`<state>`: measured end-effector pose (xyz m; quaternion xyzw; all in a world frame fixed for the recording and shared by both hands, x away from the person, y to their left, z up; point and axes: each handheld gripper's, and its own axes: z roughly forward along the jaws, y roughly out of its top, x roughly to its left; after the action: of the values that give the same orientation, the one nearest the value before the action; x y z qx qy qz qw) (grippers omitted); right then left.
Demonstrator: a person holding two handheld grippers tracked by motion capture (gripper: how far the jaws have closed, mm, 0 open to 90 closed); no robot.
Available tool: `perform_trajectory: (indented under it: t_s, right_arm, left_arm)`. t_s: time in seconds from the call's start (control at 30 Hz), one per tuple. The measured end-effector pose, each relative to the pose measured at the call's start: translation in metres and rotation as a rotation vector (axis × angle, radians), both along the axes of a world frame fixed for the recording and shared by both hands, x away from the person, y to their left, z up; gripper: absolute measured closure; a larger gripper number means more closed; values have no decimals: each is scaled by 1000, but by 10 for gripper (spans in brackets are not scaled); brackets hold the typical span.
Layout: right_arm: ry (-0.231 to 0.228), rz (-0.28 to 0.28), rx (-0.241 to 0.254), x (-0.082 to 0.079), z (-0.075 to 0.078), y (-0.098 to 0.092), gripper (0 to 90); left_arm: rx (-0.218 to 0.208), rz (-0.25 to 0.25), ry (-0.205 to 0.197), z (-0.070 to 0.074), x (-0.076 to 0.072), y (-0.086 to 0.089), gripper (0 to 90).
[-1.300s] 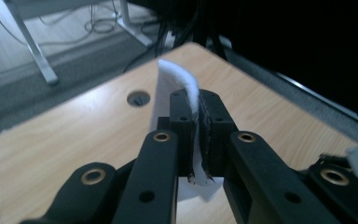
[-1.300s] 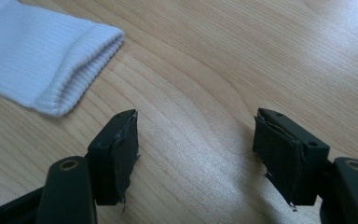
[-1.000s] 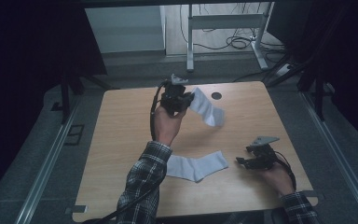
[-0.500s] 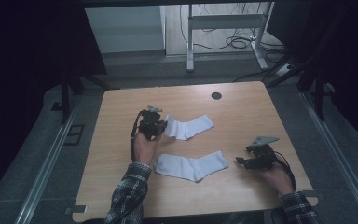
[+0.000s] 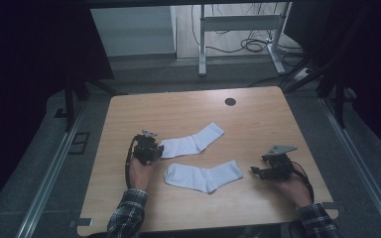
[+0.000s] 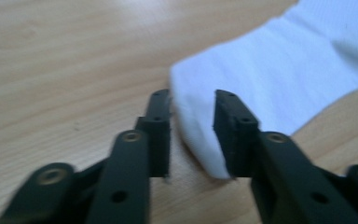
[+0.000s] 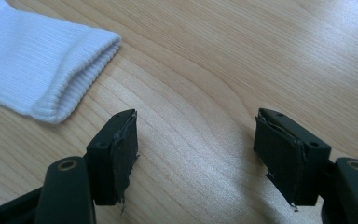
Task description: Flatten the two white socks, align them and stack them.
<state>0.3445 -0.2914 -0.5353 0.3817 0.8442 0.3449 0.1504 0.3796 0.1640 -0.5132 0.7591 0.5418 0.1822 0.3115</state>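
Two white socks lie flat on the wooden table [image 5: 178, 106]. The upper sock [image 5: 193, 141] runs from centre toward the left, and my left gripper [image 5: 157, 148] is at its left end. In the left gripper view the jaws [image 6: 191, 100] stand apart, open, with that sock's end [image 6: 279, 79] resting on the wood between them. The lower sock [image 5: 203, 176] lies just in front of it. My right gripper [image 5: 256, 171] sits a little to the right of its cuff, wide open [image 7: 196, 121] over bare wood, with the ribbed cuff [image 7: 32, 70] off to the upper left.
A dark round hole [image 5: 230, 101] sits near the table's far edge. Beyond the table stand metal frame legs [image 5: 202, 44], with cables [image 5: 250, 45] on the floor. Aluminium rails [image 5: 49, 173] run along both sides.
The left gripper brought the upper sock from the far middle back toward the near left and laid it flat; its jaws now stand apart. The right gripper stayed put.
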Motion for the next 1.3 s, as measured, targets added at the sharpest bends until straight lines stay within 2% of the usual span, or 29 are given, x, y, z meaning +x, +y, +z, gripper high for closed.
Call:
perform_trajectory:
  t_s: [0.1,0.27,0.3,0.43,0.5,0.63,0.8,1.0,1.17,1.3]
  right_arm:
    - [0,-1,-2,0,0,0,298]
    - [1,-3,-2,0,0,0,297]
    - [1,-2,-3,0,0,0,297]
    - [1,3,-5,1,0,0,298]
    - [7,2,-9,1,1,1,298]
    - [16,-4,-16,2,2,2,309]
    - [36,-11,-16,4,4,3,318]
    - [52,-13,17,7,9,9,320]
    - [55,-20,43,14,15,19,318]
    - [51,-7,37,21,19,33,319]
  left_arm:
    - [2,-5,-3,-1,1,1,556]
    - [76,-8,13,-18,0,-3,502]
    - [79,-10,6,-20,-1,-3,493]
    - [60,-6,-10,-23,-5,0,437]
    - [49,-10,-10,-25,-7,4,379]
    - [5,-9,-48,-31,-14,13,322]
    - [6,-24,-46,-31,-18,14,281]
    - [10,-65,-33,-32,-20,14,212]
    - [10,-73,-30,-32,-20,14,180]
    - [10,-71,-30,-32,-20,13,173]
